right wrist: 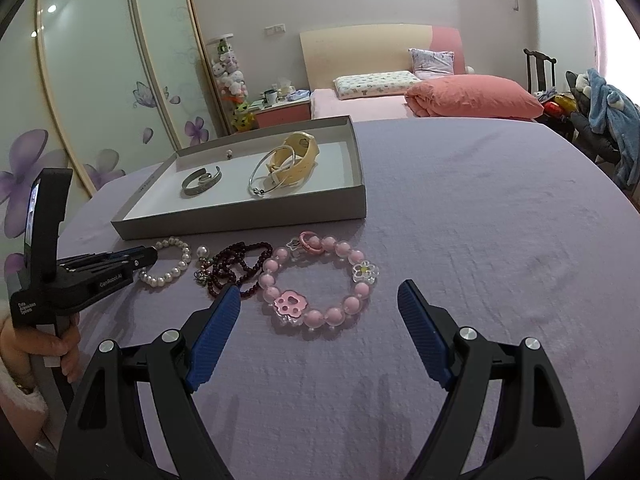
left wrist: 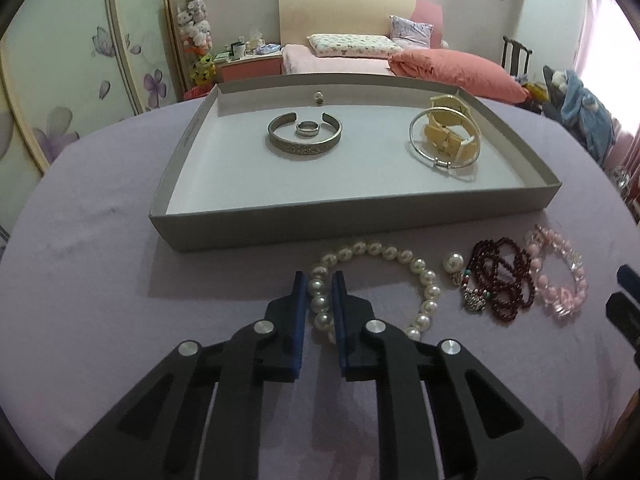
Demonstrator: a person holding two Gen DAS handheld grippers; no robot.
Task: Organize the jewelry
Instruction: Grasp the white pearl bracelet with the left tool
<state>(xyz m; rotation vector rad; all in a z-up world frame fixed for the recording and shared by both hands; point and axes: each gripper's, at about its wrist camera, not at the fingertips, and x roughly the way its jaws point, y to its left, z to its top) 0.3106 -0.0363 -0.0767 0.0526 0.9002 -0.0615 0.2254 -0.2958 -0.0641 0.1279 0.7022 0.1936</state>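
Observation:
A white pearl bracelet (left wrist: 424,276) (right wrist: 176,272) lies on the purple cloth in front of the grey tray (left wrist: 360,220) (right wrist: 240,224). My left gripper (left wrist: 319,280) (right wrist: 145,257) is shut on the bracelet's left side, with pearls pinched between the blue pads. To its right lie a single pearl charm (left wrist: 453,263), a dark red bead strand (left wrist: 504,280) (right wrist: 236,264) and a pink bead bracelet (right wrist: 314,317) (left wrist: 560,280). My right gripper (right wrist: 320,286) stands open, its fingers either side of the pink bracelet's near edge and apart from it.
The tray holds a silver cuff (left wrist: 304,146) with a ring (left wrist: 307,129) inside it, a thin silver bangle (left wrist: 420,148), a yellow watch (left wrist: 452,128) and a small bead (left wrist: 319,97). A hand (right wrist: 48,348) grips the left tool. A bed stands beyond the table.

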